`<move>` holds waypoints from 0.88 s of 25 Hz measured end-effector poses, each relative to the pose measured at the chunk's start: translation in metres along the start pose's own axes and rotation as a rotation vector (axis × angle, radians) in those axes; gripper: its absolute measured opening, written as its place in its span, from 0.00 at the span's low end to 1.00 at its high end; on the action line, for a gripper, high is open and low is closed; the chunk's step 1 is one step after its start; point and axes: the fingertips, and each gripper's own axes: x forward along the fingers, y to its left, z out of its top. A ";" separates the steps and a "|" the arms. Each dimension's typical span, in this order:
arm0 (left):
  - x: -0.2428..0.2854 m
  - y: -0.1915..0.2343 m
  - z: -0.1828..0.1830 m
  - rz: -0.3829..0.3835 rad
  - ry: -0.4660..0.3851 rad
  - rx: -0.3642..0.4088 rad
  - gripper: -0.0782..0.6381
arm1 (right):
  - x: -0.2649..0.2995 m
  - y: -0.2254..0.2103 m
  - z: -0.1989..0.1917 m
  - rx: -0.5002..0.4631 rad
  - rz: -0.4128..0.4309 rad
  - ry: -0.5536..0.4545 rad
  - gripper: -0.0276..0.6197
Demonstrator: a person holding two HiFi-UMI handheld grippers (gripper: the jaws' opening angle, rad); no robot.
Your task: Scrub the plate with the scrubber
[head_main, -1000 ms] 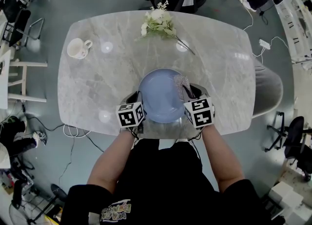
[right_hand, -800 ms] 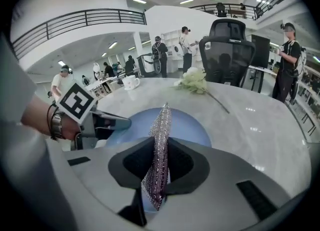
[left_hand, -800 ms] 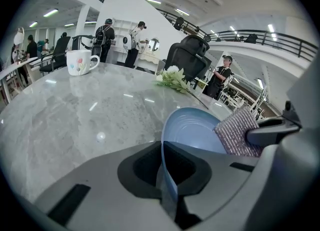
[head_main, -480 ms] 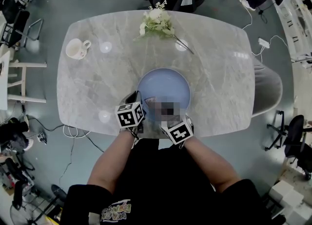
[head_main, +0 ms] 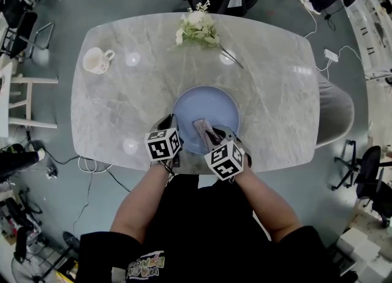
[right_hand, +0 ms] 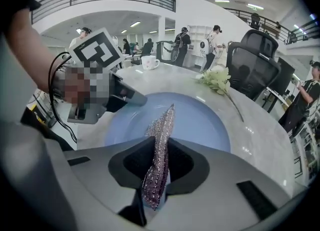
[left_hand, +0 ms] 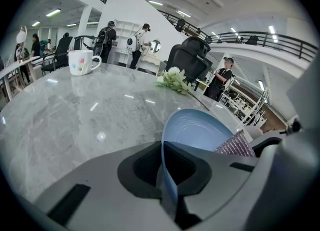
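Over on the far left of the grey marble table [head_main: 275, 92], a white mug [head_main: 98, 60] stands alone, well apart from everything else. Nearer the person's edge, the left gripper [head_main: 174, 132] has its jaws closed tight on the left rim of the blue plate [head_main: 211, 107]; its own view shows the thin rim [left_hand: 165, 185] running straight in between the two jaws. The plate sits on the marble close to the near edge, right in front of the person. Beyond it, towards the far side, lies a sprig of white flowers [head_main: 197, 27] with its stem pointing right. Over the plate's near part the silvery mesh scrubber [head_main: 202, 130] is pinched flat in the right gripper [head_main: 212, 138], jaws clamped on it. Its free end [right_hand: 167, 117] reaches out over the blue surface, just beside the left gripper's tip [right_hand: 125, 95].
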 end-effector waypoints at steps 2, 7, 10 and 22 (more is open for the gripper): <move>0.000 0.000 0.000 -0.001 0.000 0.001 0.15 | -0.001 -0.007 -0.005 -0.005 -0.016 0.010 0.16; -0.001 0.001 0.000 -0.004 0.002 0.009 0.15 | -0.005 -0.026 -0.015 -0.002 -0.053 0.032 0.16; -0.001 0.000 0.000 -0.004 0.005 0.012 0.15 | -0.008 -0.040 -0.020 0.004 -0.074 0.042 0.16; -0.001 0.000 0.000 -0.011 0.007 0.019 0.15 | -0.017 -0.090 -0.027 0.001 -0.178 0.062 0.16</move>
